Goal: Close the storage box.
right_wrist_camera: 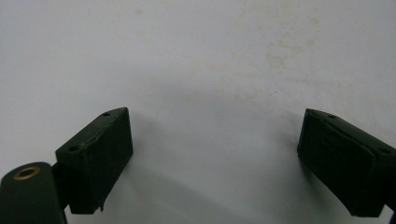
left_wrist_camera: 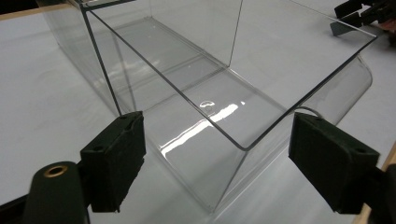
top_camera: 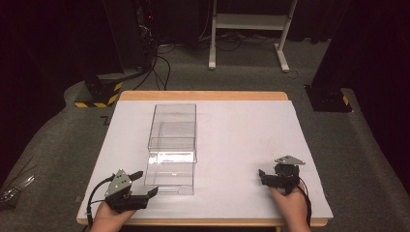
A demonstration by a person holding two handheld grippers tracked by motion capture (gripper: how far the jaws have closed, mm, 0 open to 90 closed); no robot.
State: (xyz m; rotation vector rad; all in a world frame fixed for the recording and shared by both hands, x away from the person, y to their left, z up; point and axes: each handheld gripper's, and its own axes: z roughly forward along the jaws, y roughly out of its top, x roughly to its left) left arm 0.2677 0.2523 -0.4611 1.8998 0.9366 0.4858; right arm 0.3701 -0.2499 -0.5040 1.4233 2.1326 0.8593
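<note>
A clear plastic case [top_camera: 172,126] stands left of centre on the white mat [top_camera: 241,140], with its clear drawer [top_camera: 170,174] pulled out toward me. My left gripper [top_camera: 145,183] is open at the mat's near left, just beside the drawer's front left corner. In the left gripper view the drawer [left_wrist_camera: 219,116] shows one near corner between the wide-apart pads [left_wrist_camera: 114,158] of my left gripper [left_wrist_camera: 224,158], apart from both. My right gripper [top_camera: 262,177] rests open at the near right on bare mat. Its own view has my right gripper [right_wrist_camera: 215,158] holding nothing.
The wooden table edge [top_camera: 203,95] borders the mat at the back. Behind the table stand a white frame's legs [top_camera: 249,34] and a black base with yellow stripes [top_camera: 99,94]. Metal bits [top_camera: 14,186] lie on the floor at the left.
</note>
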